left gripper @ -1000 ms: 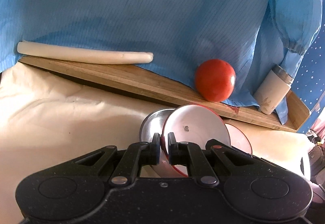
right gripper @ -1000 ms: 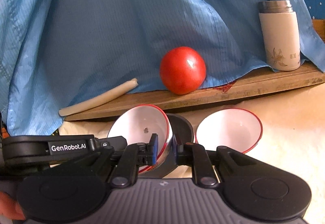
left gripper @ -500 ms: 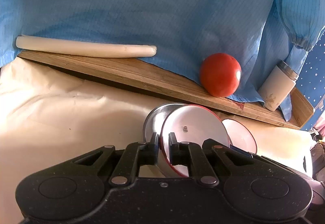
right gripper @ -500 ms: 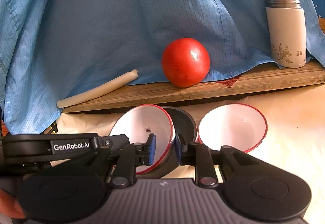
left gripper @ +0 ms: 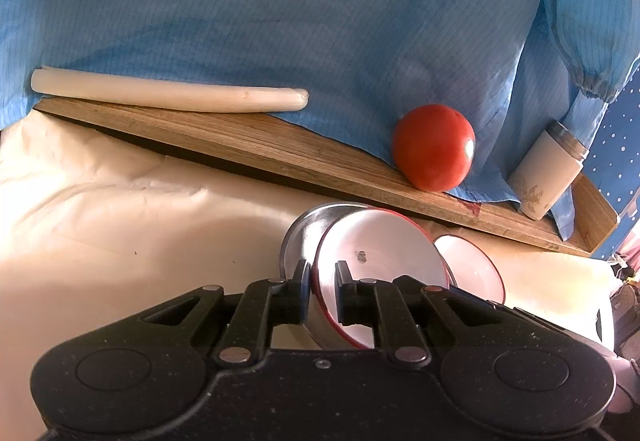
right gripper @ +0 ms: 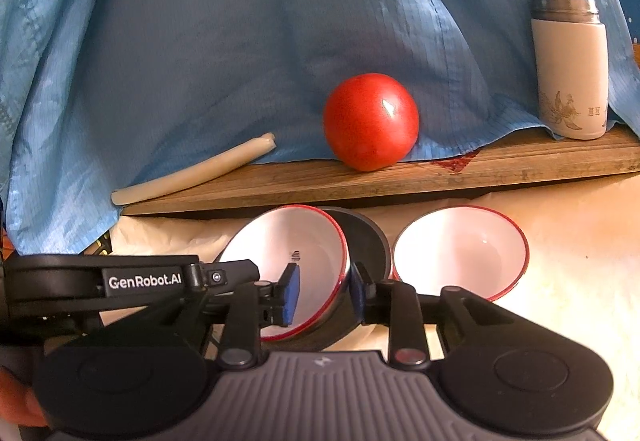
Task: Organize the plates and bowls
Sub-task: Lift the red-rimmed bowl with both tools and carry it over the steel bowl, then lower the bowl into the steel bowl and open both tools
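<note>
a glossy white bowl (right gripper: 280,265) is sitting in a dull steel bowl (right gripper: 370,241); the board (left gripper: 280,149) is showing grained wood, the tomato (right gripper: 370,121) is shining smooth, and thin blue cloth (right gripper: 240,41) is hanging matt

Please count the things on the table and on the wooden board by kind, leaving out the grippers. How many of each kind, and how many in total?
White bowls with a red rim: 2
Metal bowl, under the tilted white bowl: 1
Round red tomato: 1
White cylindrical flask with a metal cap: 1
Long pale stick: 1
Long wooden board: 1
Total: 7
</note>
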Action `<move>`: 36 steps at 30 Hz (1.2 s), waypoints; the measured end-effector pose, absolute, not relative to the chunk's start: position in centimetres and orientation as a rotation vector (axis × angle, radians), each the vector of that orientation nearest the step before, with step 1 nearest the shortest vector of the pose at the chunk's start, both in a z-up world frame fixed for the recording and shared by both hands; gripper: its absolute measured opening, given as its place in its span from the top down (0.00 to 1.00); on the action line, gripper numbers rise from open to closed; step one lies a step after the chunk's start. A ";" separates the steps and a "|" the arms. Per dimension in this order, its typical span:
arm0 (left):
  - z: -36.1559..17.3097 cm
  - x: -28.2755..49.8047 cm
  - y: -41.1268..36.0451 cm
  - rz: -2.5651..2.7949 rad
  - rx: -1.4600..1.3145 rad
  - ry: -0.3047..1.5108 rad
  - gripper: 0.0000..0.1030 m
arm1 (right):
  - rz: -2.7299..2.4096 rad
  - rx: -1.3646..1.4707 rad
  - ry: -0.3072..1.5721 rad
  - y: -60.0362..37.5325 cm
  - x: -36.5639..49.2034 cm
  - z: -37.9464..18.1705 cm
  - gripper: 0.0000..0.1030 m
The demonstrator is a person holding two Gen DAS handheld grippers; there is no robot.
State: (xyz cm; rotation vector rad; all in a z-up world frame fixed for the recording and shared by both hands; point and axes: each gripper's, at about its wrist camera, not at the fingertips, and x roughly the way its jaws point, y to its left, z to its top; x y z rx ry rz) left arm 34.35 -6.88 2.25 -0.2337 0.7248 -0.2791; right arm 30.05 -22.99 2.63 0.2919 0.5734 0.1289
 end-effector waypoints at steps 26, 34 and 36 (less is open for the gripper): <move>2.8 34.1 -6.3 -0.265 -0.267 0.710 0.82 | 0.115 0.260 0.540 -22.8 29.5 3.3 0.55; 3.6 33.3 -6.4 -0.275 -0.282 0.681 0.57 | 0.106 0.236 0.498 -22.8 27.9 4.2 0.29; 4.0 33.1 -6.6 -0.259 -0.283 0.668 0.43 | 0.092 0.244 0.492 -23.5 27.2 4.3 0.26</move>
